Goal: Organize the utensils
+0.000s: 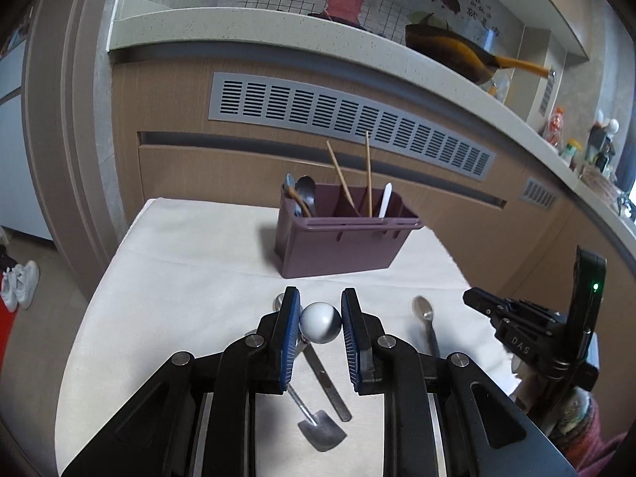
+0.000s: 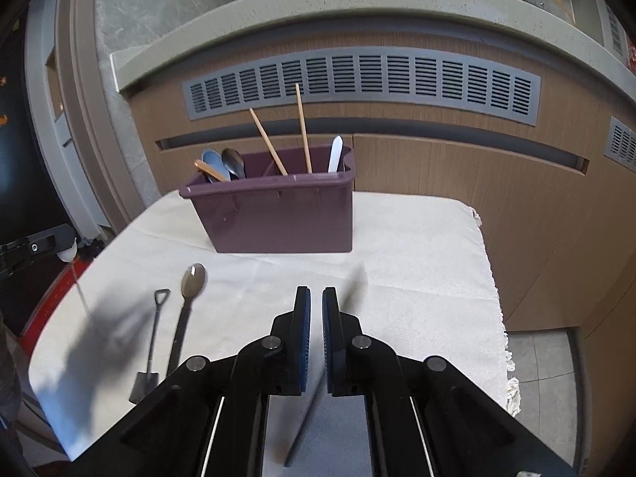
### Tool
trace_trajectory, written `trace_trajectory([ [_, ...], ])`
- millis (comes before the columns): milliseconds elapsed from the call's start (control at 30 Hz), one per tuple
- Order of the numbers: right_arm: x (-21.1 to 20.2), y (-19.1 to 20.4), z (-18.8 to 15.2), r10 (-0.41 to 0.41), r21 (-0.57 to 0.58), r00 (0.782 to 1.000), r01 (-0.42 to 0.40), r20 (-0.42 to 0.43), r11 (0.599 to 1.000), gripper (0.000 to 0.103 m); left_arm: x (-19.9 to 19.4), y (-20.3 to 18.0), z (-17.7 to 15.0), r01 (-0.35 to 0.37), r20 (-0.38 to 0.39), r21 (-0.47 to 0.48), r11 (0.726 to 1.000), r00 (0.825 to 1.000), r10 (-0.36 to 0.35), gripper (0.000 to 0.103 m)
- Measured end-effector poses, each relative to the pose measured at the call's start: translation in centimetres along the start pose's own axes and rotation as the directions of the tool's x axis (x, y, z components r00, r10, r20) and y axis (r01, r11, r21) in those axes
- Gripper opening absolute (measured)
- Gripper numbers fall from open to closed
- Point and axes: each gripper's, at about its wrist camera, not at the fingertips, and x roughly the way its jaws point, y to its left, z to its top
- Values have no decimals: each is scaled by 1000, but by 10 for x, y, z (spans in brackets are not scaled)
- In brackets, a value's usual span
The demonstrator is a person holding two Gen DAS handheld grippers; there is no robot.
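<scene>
- Gripping a white ball-ended utensil [image 1: 320,322], the left gripper [image 1: 320,332] holds its fingers narrowed at lower centre.
- Right gripper [image 2: 316,338]: fingers pinched on a thin dark handle [image 2: 306,417].
- Purple caddy [image 2: 278,218] stands mid-frame on the worktop [image 2: 417,246].

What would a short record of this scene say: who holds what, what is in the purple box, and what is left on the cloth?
Left gripper: shut on a white ball-ended utensil
Right gripper: shut on a thin dark stick
Purple caddy: spoons at one end, two wooden chopsticks in the middle, white utensil at the other end
On the cloth: shovel-shaped spoon, long spoon
</scene>
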Motion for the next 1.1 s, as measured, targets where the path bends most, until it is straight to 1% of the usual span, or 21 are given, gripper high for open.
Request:
trace_trajectory([
  [167, -7, -1, 2, 47, -7, 999, -47, 5, 999, 5, -6, -5, 1, 10, 10, 1, 1000, 1000, -10, 22],
  [267, -7, -8, 2, 19, -3, 1000, -19, 1, 1000, 6, -8, -7, 1, 17, 15, 2, 1000, 1000, -17, 22],
  [300, -4, -12, 1, 14, 2, 1000, -14, -15, 1000, 9, -8, -7, 1, 19, 15, 0, 1000, 1000, -19, 22],
  [333, 2, -18, -2, 13, 11, 999, -12, -45, 1000, 18, -8, -7, 0, 24, 14, -2, 1000, 1000, -24, 22],
  [367, 8, -26, -5, 8, 39, 997, -5, -79, 999, 25, -8, -7, 1, 32, 14, -4, 999, 999, -32, 20],
  [400, 13, -33, -8, 3, 71, 995, 5, -101, 997, 37, -8, -8, 0, 41, 16, -5, 999, 999, -41, 19],
  [433, 18, -41, -13, -1, 109, 993, 14, -122, 994, 39, -9, -8, 1, 51, 19, -5, 999, 999, -51, 19],
  [567, 45, -62, -26, 1, 206, 976, 45, -217, 978, 39, -9, -9, 3, 76, 30, 0, 997, 997, -76, 18],
  [667, 67, -62, -26, 25, 227, 960, 40, -277, 973, 39, -8, -3, 5, 71, 37, -12, 997, 997, -71, 18],
  [700, 75, -59, -25, 7, 215, 957, 59, -292, 975, 39, -5, 1, 4, 63, 27, -16, 998, 998, -62, 18],
  [767, 86, -53, -22, -52, 180, 950, 112, -309, 977, 39, 3, 5, 1, 56, -6, -14, 998, 998, -56, 18],
  [833, 94, -46, -17, -103, 141, 944, 154, -314, 978, 42, 17, 6, -5, 77, -60, 7, 997, 995, -77, 18],
  [867, 99, -42, -15, -120, 122, 939, 167, -322, 978, 45, 26, 5, -9, 94, -87, 14, 995, 992, -93, 18],
  [900, 103, -38, -13, -127, 101, 939, 167, -320, 981, 50, 36, 4, -13, 113, -119, 19, 993, 987, -110, 18],
  [933, 106, -35, -13, -143, 79, 938, 176, -315, 981, 49, 47, 1, -18, 138, -161, 27, 990, 978, -132, 19],
  [967, 106, -33, -13, -160, 59, 938, 187, -309, 981, 48, 60, -4, -23, 164, -205, 39, 986, 967, -153, 19],
  [1000, 106, -30, -14, -179, 33, 937, 197, -300, 980, 38, 68, -8, -26, 181, -235, 50, 982, 958, -165, 19],
  [1033, 103, -28, -15, -180, 20, 939, 195, -293, 981, 31, 80, -16, -30, 191, -272, 73, 979, 948, -164, 19],
  [1100, 94, -31, -16, -139, 35, 946, 156, -293, 987, 31, 97, -32, -35, 233, -334, 121, 965, 925, -181, 19],
])
